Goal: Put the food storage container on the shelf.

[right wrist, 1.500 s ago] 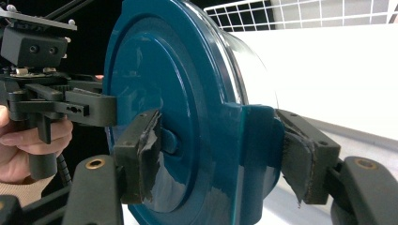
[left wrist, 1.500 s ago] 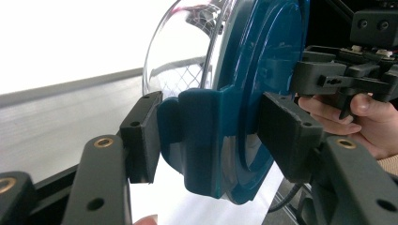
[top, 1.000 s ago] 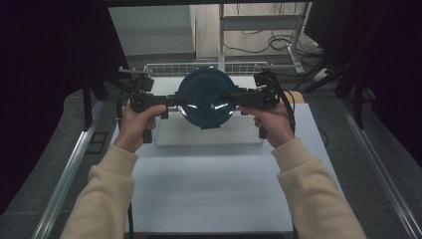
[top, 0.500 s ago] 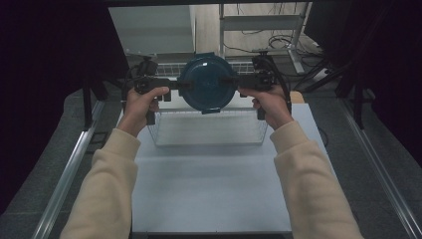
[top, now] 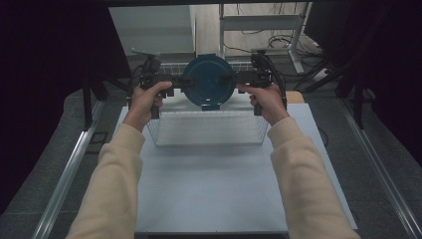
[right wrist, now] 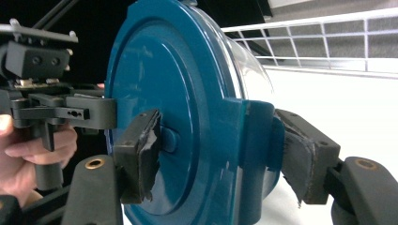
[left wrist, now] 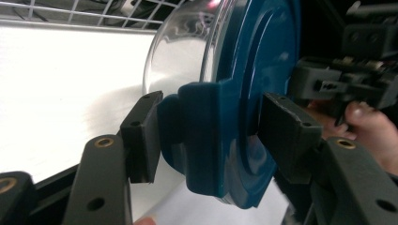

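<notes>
A round container with a dark blue lid [top: 208, 82] and a clear glass bowl [left wrist: 183, 42] hangs in the air, turned on edge with the lid facing me, above the far side of a wire basket [top: 206, 130]. My left gripper [top: 181, 82] is shut on the lid's left clip, its pads pressing on both sides of the blue tab [left wrist: 202, 136]. My right gripper [top: 234, 79] is shut on the opposite clip [right wrist: 253, 136], one pad on the lid's face and one behind the tab. In the right gripper view the bowl [right wrist: 253, 65] curves away behind the lid [right wrist: 155, 70].
The wire basket stands on a white mat [top: 214, 189] that covers the table. Metal rails [top: 69, 169] run along both sides of the table. Behind the basket are a shelf frame and cables [top: 278, 40] on the floor.
Both hands have carried the container away from me, from over the middle of the basket to its far edge. The grip on both clips is the same.
</notes>
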Available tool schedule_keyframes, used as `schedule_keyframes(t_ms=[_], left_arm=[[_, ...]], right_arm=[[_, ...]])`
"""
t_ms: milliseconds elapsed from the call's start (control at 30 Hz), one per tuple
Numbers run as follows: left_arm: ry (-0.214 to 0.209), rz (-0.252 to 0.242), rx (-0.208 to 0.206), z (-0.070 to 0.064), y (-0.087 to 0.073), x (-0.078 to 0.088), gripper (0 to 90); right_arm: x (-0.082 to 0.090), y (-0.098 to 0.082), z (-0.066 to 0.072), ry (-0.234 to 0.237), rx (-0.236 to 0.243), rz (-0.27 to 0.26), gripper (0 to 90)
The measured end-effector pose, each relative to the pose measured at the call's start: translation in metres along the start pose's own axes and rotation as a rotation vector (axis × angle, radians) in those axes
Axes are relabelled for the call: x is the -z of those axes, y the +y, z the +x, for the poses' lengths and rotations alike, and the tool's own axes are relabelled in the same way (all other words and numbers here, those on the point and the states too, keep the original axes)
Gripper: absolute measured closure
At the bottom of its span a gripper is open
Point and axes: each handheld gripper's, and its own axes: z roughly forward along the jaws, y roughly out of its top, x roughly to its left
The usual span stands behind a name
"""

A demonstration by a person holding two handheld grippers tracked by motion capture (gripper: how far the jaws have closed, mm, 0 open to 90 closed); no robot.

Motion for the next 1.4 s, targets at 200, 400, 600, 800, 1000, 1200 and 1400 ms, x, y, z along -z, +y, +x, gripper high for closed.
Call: schedule_keyframes(t_ms=[200,400,600,800,1000,1200,1400], left_arm=[[-0.006,-0.019,0.083,0.007,0.003,-0.010,40.5],[-0.032,-0.014,0.140,0.017,0.005,-0.019,38.2],[-0.052,-0.028,0.164,0.024,0.004,-0.024,36.4],[-0.005,-0.059,0.109,0.018,0.001,-0.022,27.6],[0.064,-0.116,0.008,0.000,-0.005,0.000,18.2],[0.114,-0.117,-0.117,-0.022,-0.030,0.025,20.5],[0.165,-0.118,-0.221,-0.031,-0.070,0.041,23.7]], right_arm=[[-0.006,0.004,-0.013,0.000,-0.134,-0.009,34.1],[-0.013,0.005,-0.028,-0.003,-0.278,-0.006,34.1],[-0.017,0.003,-0.034,-0.018,-0.342,-0.021,34.2],[-0.016,0.001,-0.033,-0.016,-0.311,-0.026,23.1],[0.004,0.001,-0.010,-0.103,-0.118,-0.159,11.5],[0.033,-0.014,0.008,-0.159,0.103,-0.154,10.6],[0.053,-0.044,0.013,-0.149,0.204,-0.117,12.9]])
